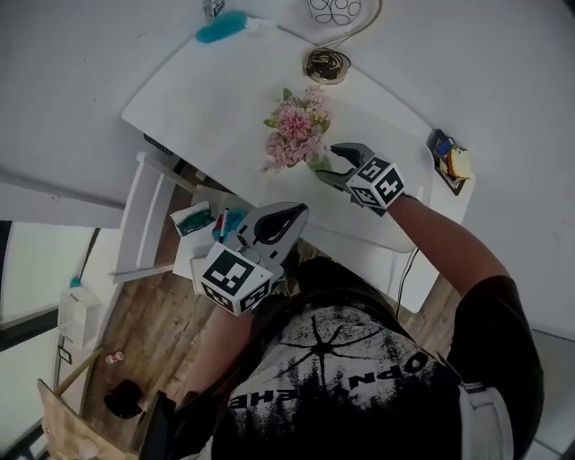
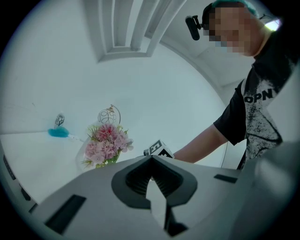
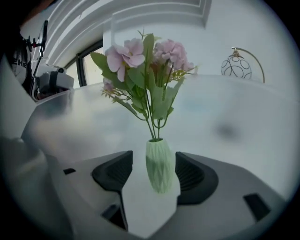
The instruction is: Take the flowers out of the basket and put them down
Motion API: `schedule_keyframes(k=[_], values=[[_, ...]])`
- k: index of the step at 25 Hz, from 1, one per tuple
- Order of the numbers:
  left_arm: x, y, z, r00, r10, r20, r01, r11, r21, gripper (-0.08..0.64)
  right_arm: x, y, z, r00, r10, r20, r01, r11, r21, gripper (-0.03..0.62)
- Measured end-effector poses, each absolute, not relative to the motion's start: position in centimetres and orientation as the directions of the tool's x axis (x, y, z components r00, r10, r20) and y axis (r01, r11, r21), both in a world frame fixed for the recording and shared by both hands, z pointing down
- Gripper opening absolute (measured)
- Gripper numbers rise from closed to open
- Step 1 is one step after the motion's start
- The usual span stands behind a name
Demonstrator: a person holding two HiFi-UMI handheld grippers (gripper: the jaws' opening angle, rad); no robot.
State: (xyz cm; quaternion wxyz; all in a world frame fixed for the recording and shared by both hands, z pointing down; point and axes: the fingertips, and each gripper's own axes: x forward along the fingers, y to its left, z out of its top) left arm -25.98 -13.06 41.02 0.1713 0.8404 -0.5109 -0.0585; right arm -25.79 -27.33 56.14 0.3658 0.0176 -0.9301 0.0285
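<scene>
The flowers (image 1: 296, 133) stand in a green vase (image 3: 160, 166) on the bench (image 1: 216, 85), upper centre. The right hand-held gripper (image 1: 325, 163) is open, jaws flanking the vase. The left hand-held gripper (image 2: 151, 161), lower centre, is closed and empty.

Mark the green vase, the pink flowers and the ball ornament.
green vase (image 3: 160, 165), right gripper view, its ribbed body.
pink flowers (image 1: 294, 126), head view, the central bloom.
ball ornament (image 3: 236, 67), right gripper view, its patterned surface.

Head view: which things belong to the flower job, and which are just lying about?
Job: flowers in green vase, standing between the open jaws of the right gripper; white table. No basket visible.
Lying about: blue brush; ball ornament in a gold hoop; small box at the table edge.
</scene>
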Motion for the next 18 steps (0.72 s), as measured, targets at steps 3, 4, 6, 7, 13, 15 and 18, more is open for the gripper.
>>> schedule_keyframes(k=[3,4,6,7,13,15,18], values=[[-26.0,-13.1,40.9,0.471,-0.880,0.059,-0.834,-0.422,0.356,0.012,-25.8,-27.5,57.8,-0.693,-0.012,0.721,-0.052,0.998,-0.033,0.287],[-26.0,-13.1,40.9,0.470,-0.881,0.056,-0.833,-0.421,0.359,0.012,-25.8,-27.6,58.4,-0.678,-0.014,0.735,-0.047,0.999,-0.024,0.290],[-25.9,-13.1,40.8,0.467,-0.882,0.053,-0.832,-0.419,0.364,0.012,-25.8,-27.9,59.5,-0.657,-0.018,0.753,-0.039,0.999,-0.011,0.295],[-25.9,-13.0,40.9,0.467,-0.883,0.053,-0.832,-0.418,0.365,0.012,-25.9,-28.0,59.9,-0.653,-0.017,0.757,-0.040,0.999,-0.012,0.296],[-26.1,-12.8,41.0,0.456,-0.888,0.052,-0.833,-0.405,0.377,0.012,-27.0,-28.3,61.6,-0.650,0.002,0.760,-0.052,0.998,-0.048,0.296],[-26.0,-12.8,41.1,0.454,-0.889,0.055,-0.833,-0.402,0.380,0.012,-27.2,-28.4,62.3,-0.654,0.011,0.757,-0.051,0.997,-0.058,0.296],[-26.1,-12.9,41.1,0.451,-0.891,0.057,-0.835,-0.398,0.379,0.012,-27.3,-28.3,63.4,-0.653,0.020,0.757,-0.045,0.997,-0.065,0.296]])
